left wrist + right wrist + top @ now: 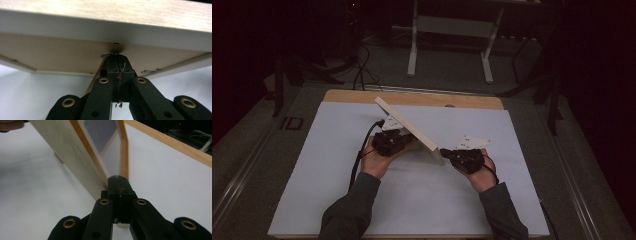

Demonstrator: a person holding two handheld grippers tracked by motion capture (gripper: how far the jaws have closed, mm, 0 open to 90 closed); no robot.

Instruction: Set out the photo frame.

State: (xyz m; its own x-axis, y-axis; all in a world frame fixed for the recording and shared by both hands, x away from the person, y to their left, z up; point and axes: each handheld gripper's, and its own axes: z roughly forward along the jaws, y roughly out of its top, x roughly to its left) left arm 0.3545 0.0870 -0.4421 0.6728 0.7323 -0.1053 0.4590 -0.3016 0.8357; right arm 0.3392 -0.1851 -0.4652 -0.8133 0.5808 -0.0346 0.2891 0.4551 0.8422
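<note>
At mid-frame in the high view I have the picture frame (409,126) tilted on the white table (312,165), my left gripper (398,140) shut against its back and my right gripper (451,153) shut at its lower corner.

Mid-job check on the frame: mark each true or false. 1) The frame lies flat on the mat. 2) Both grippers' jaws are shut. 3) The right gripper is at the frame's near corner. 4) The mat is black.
1) False: the picture frame is tilted up on its edge, not flat.
2) True: left gripper and right gripper both have jaws together.
3) True: it sits against the frame's near corner.
4) False: the mat is white.
</note>
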